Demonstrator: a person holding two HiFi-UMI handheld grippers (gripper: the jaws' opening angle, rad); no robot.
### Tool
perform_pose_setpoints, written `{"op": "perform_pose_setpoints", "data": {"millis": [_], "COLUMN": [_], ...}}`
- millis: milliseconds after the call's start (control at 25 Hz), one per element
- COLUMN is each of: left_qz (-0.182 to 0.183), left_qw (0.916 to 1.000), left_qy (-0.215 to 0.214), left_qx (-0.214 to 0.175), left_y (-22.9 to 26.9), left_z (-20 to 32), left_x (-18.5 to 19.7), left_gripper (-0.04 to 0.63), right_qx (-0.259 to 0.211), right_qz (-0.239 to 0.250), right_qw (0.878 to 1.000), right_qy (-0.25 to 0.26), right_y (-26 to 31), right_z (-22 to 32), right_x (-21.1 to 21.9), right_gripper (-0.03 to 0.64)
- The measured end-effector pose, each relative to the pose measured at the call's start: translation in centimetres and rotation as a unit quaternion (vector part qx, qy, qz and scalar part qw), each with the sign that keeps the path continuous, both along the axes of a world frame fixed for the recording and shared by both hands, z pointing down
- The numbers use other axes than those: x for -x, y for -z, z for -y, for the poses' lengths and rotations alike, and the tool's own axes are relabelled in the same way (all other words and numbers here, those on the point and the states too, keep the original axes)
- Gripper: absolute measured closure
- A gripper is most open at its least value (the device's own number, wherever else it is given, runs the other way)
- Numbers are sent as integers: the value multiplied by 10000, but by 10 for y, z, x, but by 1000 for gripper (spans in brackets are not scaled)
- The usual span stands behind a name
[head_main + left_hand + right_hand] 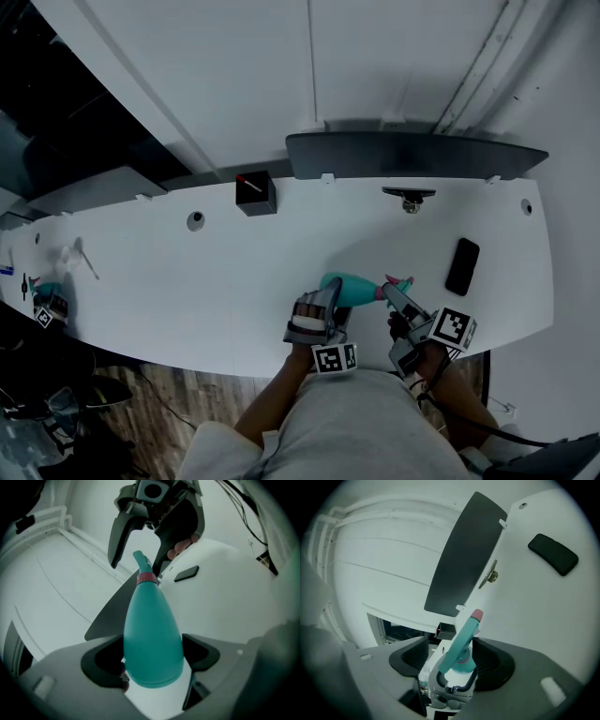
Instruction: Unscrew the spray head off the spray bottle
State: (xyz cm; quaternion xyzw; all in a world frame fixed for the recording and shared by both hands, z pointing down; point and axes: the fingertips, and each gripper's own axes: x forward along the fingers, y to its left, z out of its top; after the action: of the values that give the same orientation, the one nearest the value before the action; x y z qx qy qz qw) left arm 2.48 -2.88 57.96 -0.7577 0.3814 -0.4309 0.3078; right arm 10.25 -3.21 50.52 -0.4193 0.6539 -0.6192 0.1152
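A teal spray bottle with a pink-tipped spray head is held just over the white table near its front edge. My left gripper is shut on the bottle's wide body. In the left gripper view the body fills the space between the jaws, and a red collar marks the neck. My right gripper is at the spray head, open. In the right gripper view the spray head lies between the spread jaws without being pinched. The right gripper's fingers stand either side of the head.
A black phone lies to the right on the table. A black box and a dark panel stand at the back. A small teal object and white bits sit at the far left end.
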Motion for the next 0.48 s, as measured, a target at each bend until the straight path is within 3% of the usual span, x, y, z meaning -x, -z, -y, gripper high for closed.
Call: {"op": "perform_pose_setpoints", "data": {"millis": [120, 280, 360, 480], "left_qz": [17, -27, -170, -330], "left_qw": [10000, 9999, 9995, 9986], "left_qy": [30, 33, 82, 170], "left_qx": [31, 122, 243, 383], "left_y": [-2, -4, -6, -6], "left_z": [0, -2, -3, -3], "left_x": [1, 3, 2, 2], "left_gripper": [209, 209, 207, 206], "right_qx": [-37, -604, -1043, -1776], "right_qz": [-551, -1605, -2146, -3052], "right_qw": [9975, 9769, 9561, 9019], "right_qy": [432, 1274, 1704, 2489], "right_y": [-9, -12, -6, 5], "right_z": [-6, -14, -15, -22], "right_x": [4, 8, 12, 25], "right_gripper": [454, 520, 523, 525]}}
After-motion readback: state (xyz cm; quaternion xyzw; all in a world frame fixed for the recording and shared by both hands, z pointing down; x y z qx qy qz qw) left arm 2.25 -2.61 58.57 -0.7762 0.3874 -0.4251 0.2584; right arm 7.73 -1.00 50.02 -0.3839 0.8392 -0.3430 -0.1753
